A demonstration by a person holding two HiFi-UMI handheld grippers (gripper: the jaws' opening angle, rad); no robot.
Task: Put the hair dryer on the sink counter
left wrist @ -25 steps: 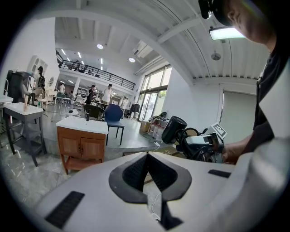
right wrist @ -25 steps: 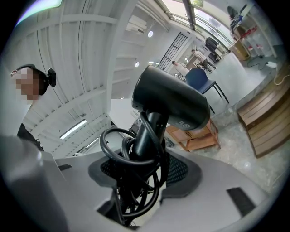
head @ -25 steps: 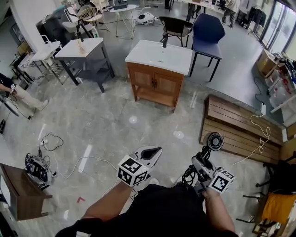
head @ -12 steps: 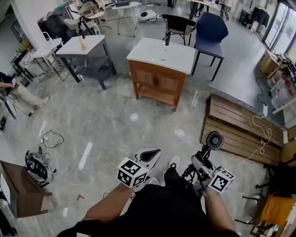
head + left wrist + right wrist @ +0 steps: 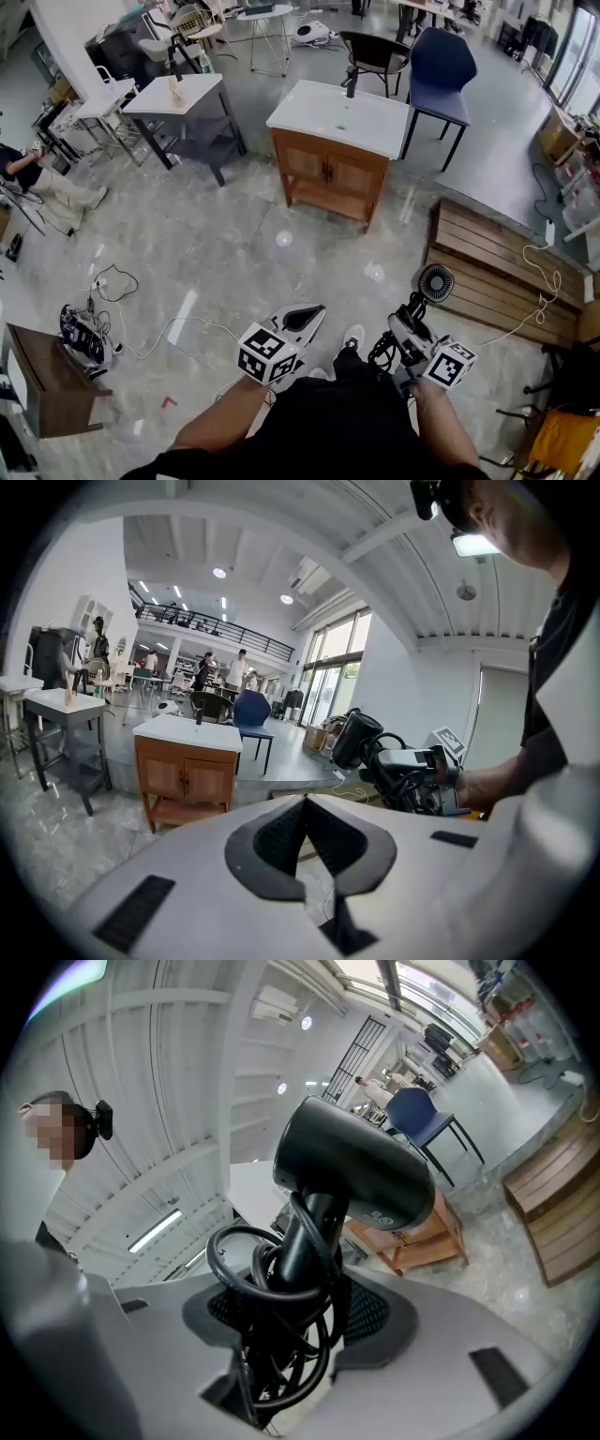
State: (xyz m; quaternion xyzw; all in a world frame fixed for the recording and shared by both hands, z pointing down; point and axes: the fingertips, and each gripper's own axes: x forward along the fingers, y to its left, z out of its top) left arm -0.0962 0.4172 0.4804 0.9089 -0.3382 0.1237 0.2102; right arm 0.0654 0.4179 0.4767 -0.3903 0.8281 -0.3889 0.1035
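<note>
A black hair dryer [image 5: 434,284] with its cord coiled round the handle is held upright in my right gripper [image 5: 410,330], which is shut on the handle. In the right gripper view the dryer [image 5: 356,1171] rises from between the jaws of the right gripper [image 5: 300,1312]. My left gripper [image 5: 305,314] is beside it, shut and with nothing in it; its tips meet in the left gripper view [image 5: 305,803]. The white sink counter [image 5: 323,117] on a wooden cabinet stands a few steps ahead across the floor, with a dark faucet [image 5: 350,84] at its back edge.
A wooden slatted platform [image 5: 497,272] lies on the floor to the right. A blue chair [image 5: 441,61] and a black chair [image 5: 373,52] stand behind the sink. A grey table [image 5: 173,94] stands to its left. Cables [image 5: 103,281] trail on the floor at left, near a brown table [image 5: 37,380].
The view has shifted a little as the person steps forward; a shoe has come into sight between the grippers. Both grippers keep their places, and the dryer stays held.
</note>
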